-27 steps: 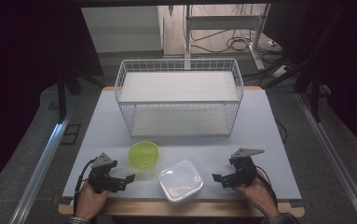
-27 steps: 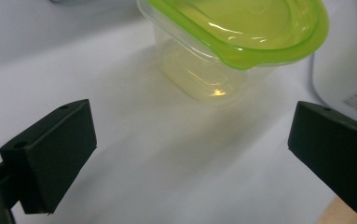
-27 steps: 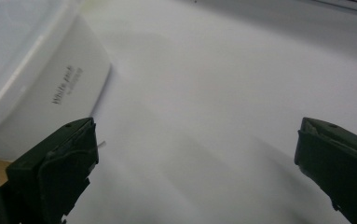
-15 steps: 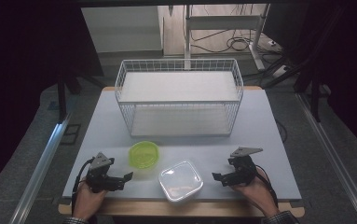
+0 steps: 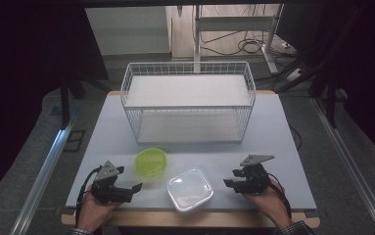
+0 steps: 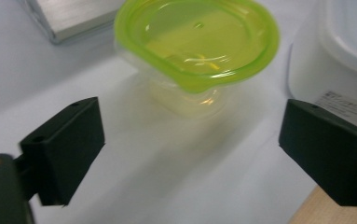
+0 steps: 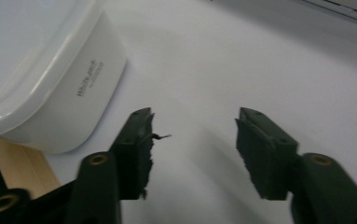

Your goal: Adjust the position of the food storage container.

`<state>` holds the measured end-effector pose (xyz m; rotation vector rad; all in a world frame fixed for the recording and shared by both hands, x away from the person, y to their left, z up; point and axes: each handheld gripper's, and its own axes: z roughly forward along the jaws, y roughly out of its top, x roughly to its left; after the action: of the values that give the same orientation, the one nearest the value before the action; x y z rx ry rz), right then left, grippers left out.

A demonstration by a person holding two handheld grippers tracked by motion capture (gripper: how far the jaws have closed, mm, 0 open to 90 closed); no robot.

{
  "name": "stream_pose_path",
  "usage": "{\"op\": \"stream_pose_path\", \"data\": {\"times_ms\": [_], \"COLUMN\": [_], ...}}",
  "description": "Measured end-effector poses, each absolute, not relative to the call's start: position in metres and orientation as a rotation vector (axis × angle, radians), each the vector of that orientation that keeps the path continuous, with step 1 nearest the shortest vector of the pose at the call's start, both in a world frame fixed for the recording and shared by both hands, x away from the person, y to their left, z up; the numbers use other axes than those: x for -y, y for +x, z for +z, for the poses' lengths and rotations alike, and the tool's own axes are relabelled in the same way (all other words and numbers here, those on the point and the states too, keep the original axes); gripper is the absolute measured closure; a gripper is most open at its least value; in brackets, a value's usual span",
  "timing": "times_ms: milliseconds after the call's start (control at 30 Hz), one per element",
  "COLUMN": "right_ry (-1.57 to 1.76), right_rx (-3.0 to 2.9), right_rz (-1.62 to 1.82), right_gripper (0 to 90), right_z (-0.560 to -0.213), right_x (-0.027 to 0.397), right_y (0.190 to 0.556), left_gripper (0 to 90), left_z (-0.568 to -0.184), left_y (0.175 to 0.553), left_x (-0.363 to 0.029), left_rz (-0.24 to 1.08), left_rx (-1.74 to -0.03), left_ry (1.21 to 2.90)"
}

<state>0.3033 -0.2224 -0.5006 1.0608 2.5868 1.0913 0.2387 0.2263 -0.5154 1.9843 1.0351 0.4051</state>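
Note:
A round container with a lime-green lid [image 5: 152, 161] stands on the white table top, left of centre near the front. A white square lidded container [image 5: 190, 190] sits just right of it at the front edge. My left gripper [image 5: 134, 187] rests on the table to the left of both, jaws wide open and pointing right. In the left gripper view the green-lidded container [image 6: 197, 44] lies beyond my left gripper [image 6: 195, 154], with nothing between the jaws. My right gripper [image 5: 229, 180] is open on the table right of the white container [image 7: 36, 70]. Bare table shows between the jaws of my right gripper [image 7: 192, 144].
A white wire basket [image 5: 190, 100] with a shelf across its top stands at the back middle of the table [image 5: 273, 127]. The wooden front edge [image 7: 22, 168] runs close under the white container. Dark floor, cables and a metal rail surround the table.

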Motion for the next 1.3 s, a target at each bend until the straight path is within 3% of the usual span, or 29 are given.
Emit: {"op": "stream_pose_path", "data": {"times_ms": [167, 233, 267, 400, 467, 500, 567, 733, 1067, 1300], "right_ry": [1.018, 0.997, 0.997, 0.985, 0.984, 0.982, 0.982, 0.992, 0.991, 0.996], "right_rx": [-2.593, -2.591, -2.591, -2.606, -2.605, -2.600, -2.597, -2.578, -2.555, -2.546], "right_rz": [1.099, 1.101, 1.101, 1.064, 1.062, 1.060, 1.059, 1.053, 1.046, 1.050], "right_gripper": [60.0, 64.9, 64.9, 66.9, 67.2, 67.8, 68.0, 69.1, 68.4, 67.5], "right_z": [-0.495, -0.493, -0.493, -0.494, -0.494, -0.494, -0.494, -0.494, -0.494, -0.495], "right_x": [0.221, 0.219, 0.219, 0.215, 0.214, 0.214, 0.214, 0.216, 0.217, 0.219], "right_y": [0.299, 0.297, 0.297, 0.296, 0.296, 0.295, 0.295, 0.296, 0.297, 0.297], "left_gripper": [21.2, 34.0, 34.0, 55.3, 58.4, 66.2, 69.3, 89.8, 90.0, 89.9], "left_z": [-0.508, -0.504, -0.502, -0.493, -0.492, -0.491, -0.491, -0.489, -0.485, -0.482], "left_y": [0.232, 0.229, 0.228, 0.226, 0.227, 0.229, 0.233, 0.246, 0.281, 0.300], "left_x": [-0.219, -0.217, -0.216, -0.209, -0.207, -0.204, -0.199, -0.177, -0.141, -0.124], "left_rz": [0.432, 0.432, 0.428, 0.413, 0.384, 0.371, 0.356, 0.316, 0.297, 0.358], "left_rx": [-0.994, -0.977, -0.966, -0.931, -0.920, -0.915, -0.908, -0.897, -0.895, -0.901], "left_ry": [2.001, 1.993, 1.983, 1.950, 1.944, 1.944, 1.954, 1.989, 2.042, 2.097]}}
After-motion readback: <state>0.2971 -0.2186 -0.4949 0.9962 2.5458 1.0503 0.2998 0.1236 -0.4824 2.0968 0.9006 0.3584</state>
